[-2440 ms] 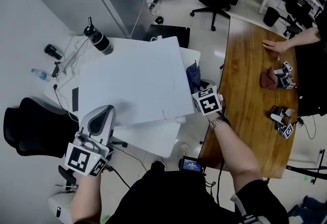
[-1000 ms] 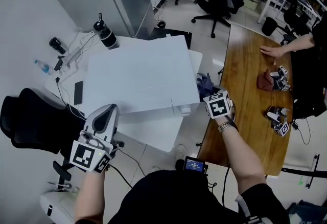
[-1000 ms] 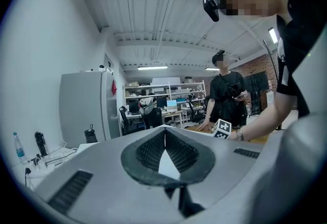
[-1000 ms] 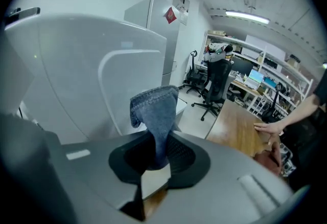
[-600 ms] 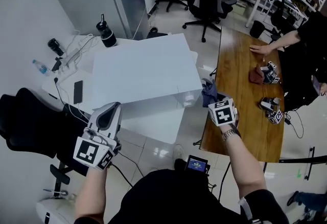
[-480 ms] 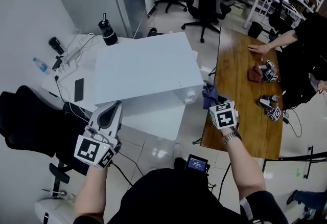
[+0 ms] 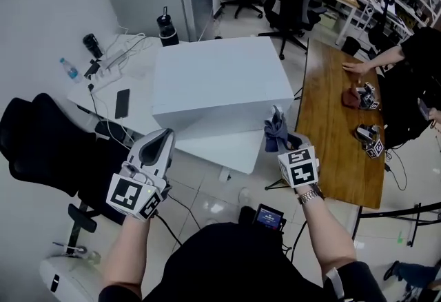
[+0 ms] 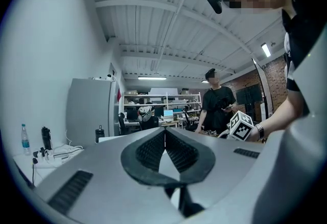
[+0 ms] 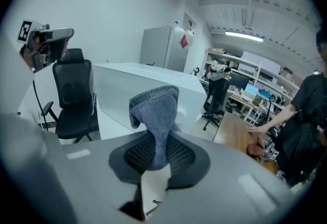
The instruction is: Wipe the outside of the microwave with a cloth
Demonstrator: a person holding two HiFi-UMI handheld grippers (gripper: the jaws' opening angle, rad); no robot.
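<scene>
Left gripper (image 8: pixel 164 133): jaws pressed together, nothing between them.
Right gripper (image 9: pixel 156 152): pinching blue-grey cloth (image 9: pixel 153 110), which stands upright.
Microwave (image 7: pixel 220 76): white box; cloth seemingly clear of it.

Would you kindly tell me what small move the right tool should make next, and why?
Probably ease the right tool forward until the cloth meets the microwave's near side: the cloth is clamped but not yet touching it.
</scene>
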